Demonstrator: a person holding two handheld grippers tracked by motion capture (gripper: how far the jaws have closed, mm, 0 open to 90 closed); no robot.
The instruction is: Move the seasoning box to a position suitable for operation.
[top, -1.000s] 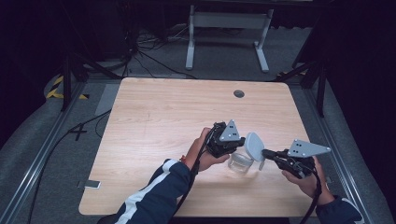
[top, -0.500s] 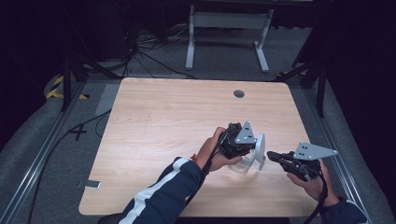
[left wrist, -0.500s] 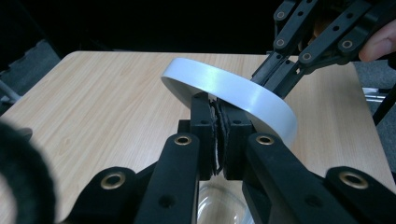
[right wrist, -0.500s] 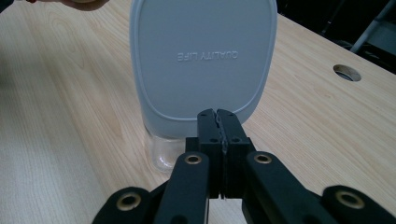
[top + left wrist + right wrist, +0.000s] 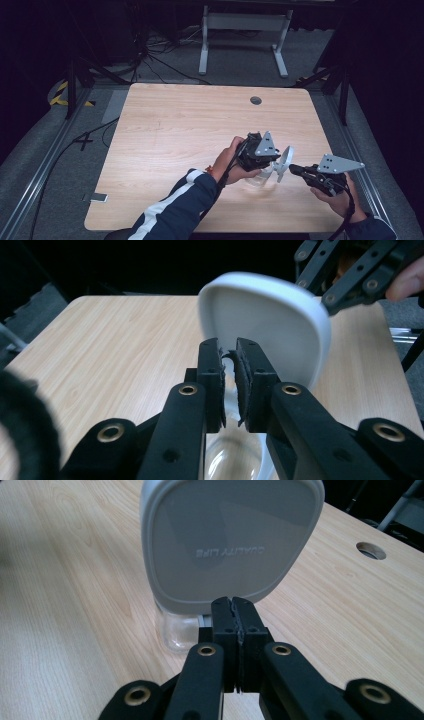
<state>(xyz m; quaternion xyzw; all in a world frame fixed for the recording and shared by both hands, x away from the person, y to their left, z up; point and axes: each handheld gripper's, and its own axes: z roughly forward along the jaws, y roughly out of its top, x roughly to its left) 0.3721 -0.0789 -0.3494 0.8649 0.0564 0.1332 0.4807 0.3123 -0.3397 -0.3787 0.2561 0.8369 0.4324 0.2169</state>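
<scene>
A clear jar (image 5: 259, 178) stands on the wooden table (image 5: 175, 130) near its front right. My left gripper (image 5: 263, 167) points down onto the jar's rim. In the left gripper view my left gripper (image 5: 229, 347) shows a narrow gap between its pads, with the jar (image 5: 235, 460) below. Its jaws have just been opening, and I cannot tell whether the rim sits between them. My right gripper (image 5: 292, 169) is shut on the edge of the pale lid (image 5: 285, 159), held upright beside the jar. The right gripper view shows my right gripper (image 5: 232, 602), the lid (image 5: 230, 535) and the jar (image 5: 180, 630).
A round cable hole (image 5: 256, 100) sits at the table's far edge. A white metal stand (image 5: 245, 25) and cables lie on the floor behind. A small flat device (image 5: 98, 197) rests on the floor at the left front corner.
My left gripper has shifted slightly right over the jar. The right gripper has drawn a little right, and the lid now stands more upright.
</scene>
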